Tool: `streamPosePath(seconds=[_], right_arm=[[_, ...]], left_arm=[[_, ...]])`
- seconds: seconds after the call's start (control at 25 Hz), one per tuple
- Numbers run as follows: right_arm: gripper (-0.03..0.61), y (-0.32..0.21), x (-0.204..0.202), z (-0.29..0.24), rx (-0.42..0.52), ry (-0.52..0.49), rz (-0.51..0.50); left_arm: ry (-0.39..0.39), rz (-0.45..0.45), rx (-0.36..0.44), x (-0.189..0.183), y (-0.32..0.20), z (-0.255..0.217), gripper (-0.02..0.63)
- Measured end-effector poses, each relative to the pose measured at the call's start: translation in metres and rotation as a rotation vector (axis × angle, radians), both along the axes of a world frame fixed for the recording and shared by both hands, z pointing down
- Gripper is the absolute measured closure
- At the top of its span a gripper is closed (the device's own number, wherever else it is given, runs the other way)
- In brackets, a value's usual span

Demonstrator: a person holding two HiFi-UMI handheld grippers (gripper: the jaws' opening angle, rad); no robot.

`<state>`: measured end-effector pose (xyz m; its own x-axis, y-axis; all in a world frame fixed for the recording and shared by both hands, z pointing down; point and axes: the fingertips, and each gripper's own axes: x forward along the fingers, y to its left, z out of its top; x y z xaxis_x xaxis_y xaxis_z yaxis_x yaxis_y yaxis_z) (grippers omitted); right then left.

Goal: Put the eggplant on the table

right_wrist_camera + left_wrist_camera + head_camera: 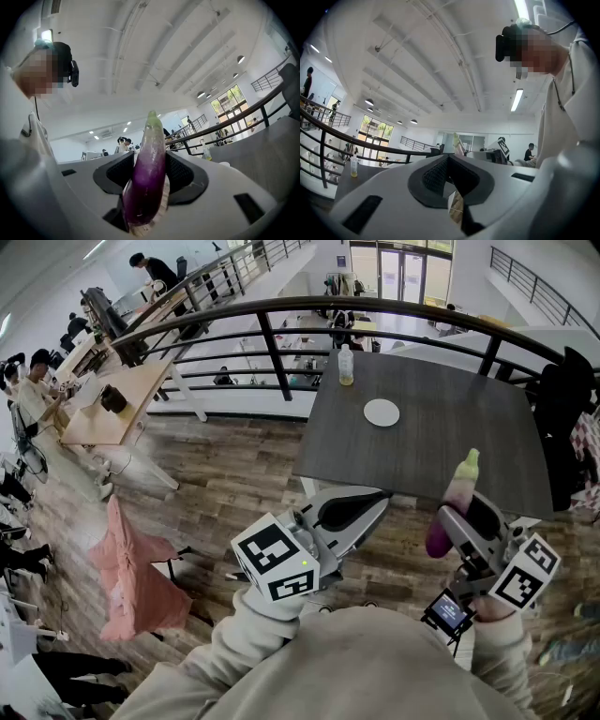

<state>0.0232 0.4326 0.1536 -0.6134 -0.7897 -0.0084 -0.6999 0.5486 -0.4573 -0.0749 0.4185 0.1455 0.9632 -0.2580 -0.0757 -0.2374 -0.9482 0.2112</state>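
A long purple eggplant [454, 505] with a pale green tip stands upright between the jaws of my right gripper [466, 517], which is shut on it. In the right gripper view the eggplant [147, 176] fills the middle, and both pads [180, 171] press on its sides. This gripper hangs just off the near edge of the dark grey table [450, 427]. My left gripper [361, 505] is level beside it, near the table's front left corner. Its jaws [449, 158] are shut with nothing between them. From the left gripper view the eggplant's tip [456, 141] shows in the distance.
On the table lie a white plate [382, 412] and, at its far edge, a bottle of yellowish liquid [346, 365]. A black railing [272, 343] curves behind the table. A black chair [562, 395] stands at the right, and a pink cloth [136, 573] hangs over a seat on the wooden floor at the left.
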Motion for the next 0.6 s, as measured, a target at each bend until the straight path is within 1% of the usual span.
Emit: streamPosePath(seconds=[0.44,0.6], right_arm=[[0.356,-0.005,0.003,0.000,0.012,-0.005,0.014],[0.356,-0.006,0.015,0.010,-0.037,-0.053,0.005]], left_arm=[[0.006,0.021,0.032,0.002,-0.001,-0.004,0.609],[-0.012,0.030,0.008,0.010,0.000,0.003,0.609]])
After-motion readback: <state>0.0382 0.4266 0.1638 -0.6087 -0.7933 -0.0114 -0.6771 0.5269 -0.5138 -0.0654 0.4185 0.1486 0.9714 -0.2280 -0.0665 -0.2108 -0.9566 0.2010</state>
